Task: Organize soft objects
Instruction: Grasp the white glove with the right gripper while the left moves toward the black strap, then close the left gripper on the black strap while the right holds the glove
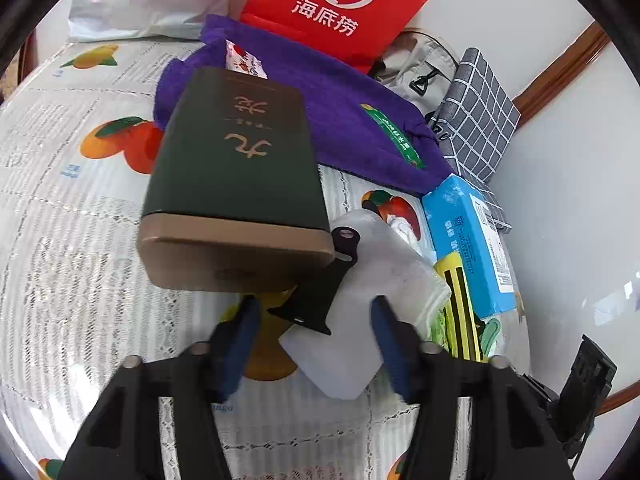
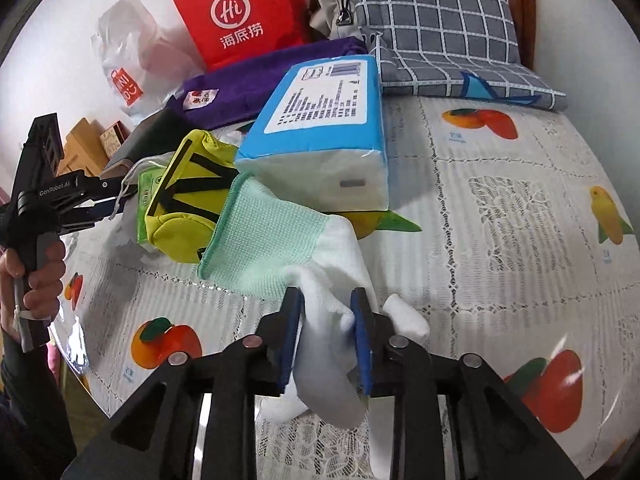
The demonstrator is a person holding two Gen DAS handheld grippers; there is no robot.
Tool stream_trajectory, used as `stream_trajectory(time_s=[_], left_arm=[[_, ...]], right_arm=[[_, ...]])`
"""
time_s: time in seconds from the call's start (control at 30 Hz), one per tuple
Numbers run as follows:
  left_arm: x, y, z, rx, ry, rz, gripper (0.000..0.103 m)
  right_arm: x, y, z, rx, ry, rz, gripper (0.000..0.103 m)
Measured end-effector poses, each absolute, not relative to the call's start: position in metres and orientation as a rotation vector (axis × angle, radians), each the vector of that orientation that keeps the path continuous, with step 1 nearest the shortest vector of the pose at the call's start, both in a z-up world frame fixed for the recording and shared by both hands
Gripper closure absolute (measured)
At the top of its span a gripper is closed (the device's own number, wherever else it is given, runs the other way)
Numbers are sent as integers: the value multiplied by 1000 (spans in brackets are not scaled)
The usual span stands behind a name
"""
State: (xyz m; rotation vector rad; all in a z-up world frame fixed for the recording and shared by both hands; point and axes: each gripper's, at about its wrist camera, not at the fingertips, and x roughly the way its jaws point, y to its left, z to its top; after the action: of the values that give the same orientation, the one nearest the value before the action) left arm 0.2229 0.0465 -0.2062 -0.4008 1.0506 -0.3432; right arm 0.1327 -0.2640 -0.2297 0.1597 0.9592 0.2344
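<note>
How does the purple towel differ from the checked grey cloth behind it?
The purple towel is plain, fluffy and lies flat with a small packet on it; the checked grey cloth carries a white grid, looks smooth, and is folded into a thicker stack. Both are soft goods at the table's far edge.

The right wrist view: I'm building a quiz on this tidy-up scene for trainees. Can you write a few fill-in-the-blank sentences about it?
1. The white glove between the right gripper's pads has a cuff coloured ____.
2. The blue tissue pack lies partly on a towel coloured ____.
3. The checked grey cushion stands to the ____ of the red bag.
4. The tablecloth is printed with ____.

Missing words: green; purple; right; fruit
</note>
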Motion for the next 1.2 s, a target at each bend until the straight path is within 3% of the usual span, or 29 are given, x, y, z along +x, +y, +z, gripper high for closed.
stream_trajectory(time_s=[0.03,0.1,0.17,0.63,0.83,1.03,1.1,1.17,1.2], left_arm=[[224,45,-207,-398,1054,-347,62],[225,41,-209,-381,1061,-343,71],[225,41,-209,-394,1059,-354,73],[177,67,-174,-316,1011,-288,74],[140,95,-167,-260,995,-198,74],[125,88,-192,-165,1095,-210,73],[127,80,-200,-121,1128,-221,72],[129,75,-204,-93,1123,-219,61],[131,74,-205,-87,1116,-220,50]], right_arm=[[133,-264,-230,159,956,239,70],[133,-263,-229,164,951,243,56],[134,-261,-229,167,946,252,49],[128,-259,-223,166,938,216,48],[117,-257,-218,155,939,201,41],[110,-251,-216,132,927,197,36],[110,-249,-216,120,929,193,34],[111,-246,-216,101,936,181,33],[111,-245,-216,82,939,170,32]])
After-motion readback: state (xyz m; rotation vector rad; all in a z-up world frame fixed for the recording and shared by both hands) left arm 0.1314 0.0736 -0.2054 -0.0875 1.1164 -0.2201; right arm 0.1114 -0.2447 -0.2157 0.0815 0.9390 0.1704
